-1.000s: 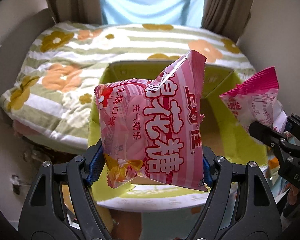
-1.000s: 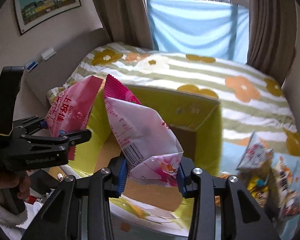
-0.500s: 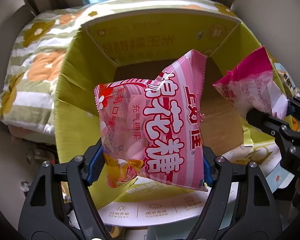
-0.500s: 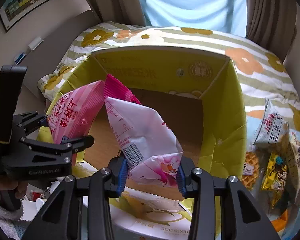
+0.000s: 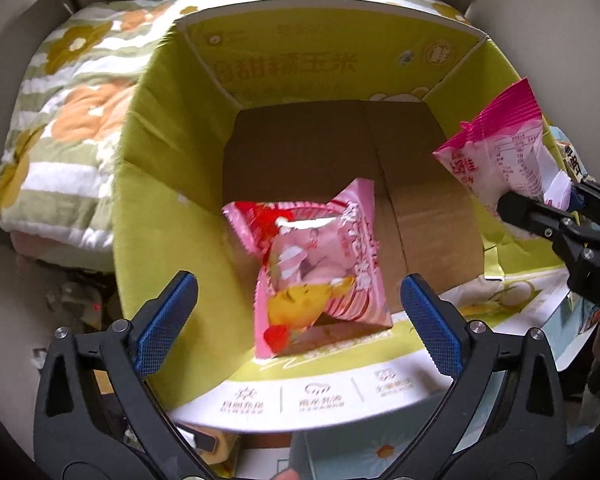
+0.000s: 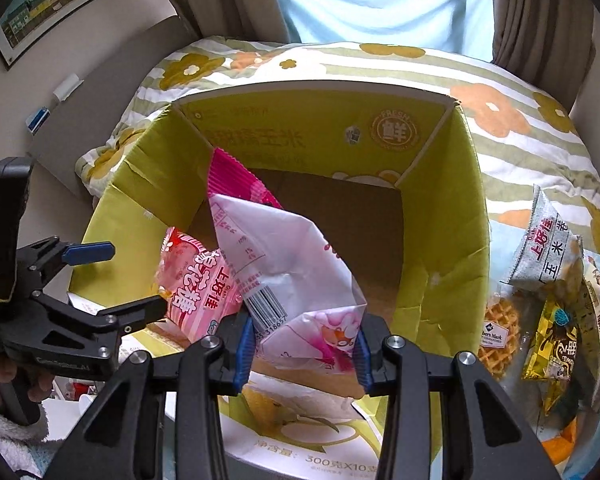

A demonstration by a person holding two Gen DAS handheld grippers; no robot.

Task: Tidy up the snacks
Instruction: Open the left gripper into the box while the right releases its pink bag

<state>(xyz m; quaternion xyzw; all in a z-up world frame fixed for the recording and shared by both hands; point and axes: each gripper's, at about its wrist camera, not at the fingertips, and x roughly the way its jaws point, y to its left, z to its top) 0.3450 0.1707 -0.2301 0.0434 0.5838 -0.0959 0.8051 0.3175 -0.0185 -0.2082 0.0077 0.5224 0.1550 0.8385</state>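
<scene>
A green cardboard box (image 5: pixel 172 160) stands open below both grippers; it also shows in the right wrist view (image 6: pixel 440 216). My left gripper (image 5: pixel 296 316) is open and empty above the box's near edge. A pink marshmallow bag (image 5: pixel 316 268) is loose between and beyond its fingers, inside the box opening; it also shows in the right wrist view (image 6: pixel 196 284). My right gripper (image 6: pixel 304 344) is shut on a second pink-and-white snack bag (image 6: pixel 288 264) and holds it over the box. That bag also shows at the right of the left wrist view (image 5: pixel 504 152).
Several snack packets lie to the right of the box, among them a grey packet (image 6: pixel 548 248), a waffle pack (image 6: pixel 500 332) and a gold packet (image 6: pixel 552 340). A flowered, striped quilt (image 6: pixel 380 64) covers the bed behind the box. The left gripper body (image 6: pixel 60 320) is beside the box's left wall.
My left gripper has opened and let go of the pink marshmallow bag, which has dropped into the box. Both grippers have moved further over the box. The right gripper still holds its bag.
</scene>
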